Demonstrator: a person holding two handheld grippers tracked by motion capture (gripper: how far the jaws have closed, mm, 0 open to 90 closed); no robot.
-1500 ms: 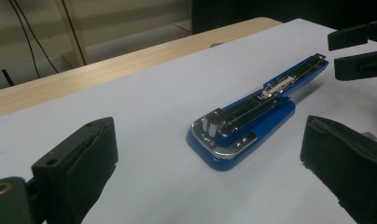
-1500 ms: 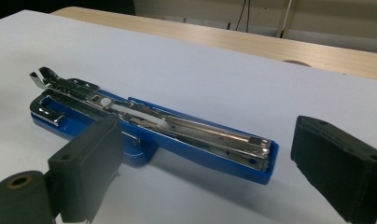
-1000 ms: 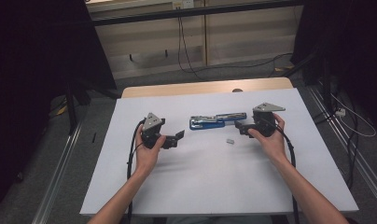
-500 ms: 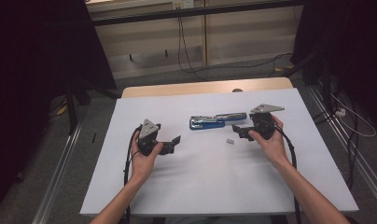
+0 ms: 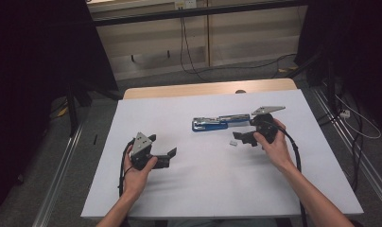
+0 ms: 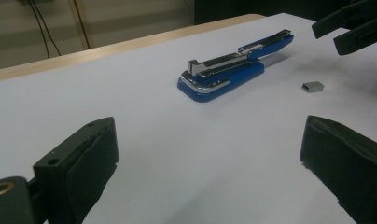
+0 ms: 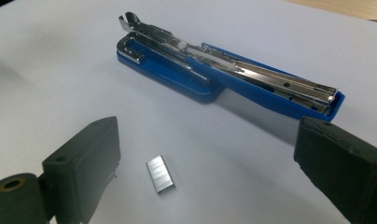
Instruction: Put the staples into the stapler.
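A blue and chrome stapler (image 5: 217,123) lies opened out flat on the white table (image 5: 203,189), right of centre. A small strip of staples (image 5: 234,143) rests just in front of it. My right gripper (image 5: 241,138) is open and hovers beside the strip; in the right gripper view the staples (image 7: 159,174) lie between the spread jaws of that gripper (image 7: 207,149), with the stapler (image 7: 224,70) beyond. My left gripper (image 5: 166,153) is open and holds nothing, well to the left. The left gripper view shows its jaws (image 6: 210,154) wide apart, facing the stapler (image 6: 233,70) and staples (image 6: 313,86).
A wooden strip (image 5: 208,89) borders the table's far edge. Dark curtains stand at both sides, with cables on the floor behind. The other gripper's jaws (image 6: 354,23) show at the top right of the left gripper view.
My left gripper has drawn back toward the person and slightly left. My right gripper has shifted a little nearer, down beside the staple strip. The stapler and staples have not moved.
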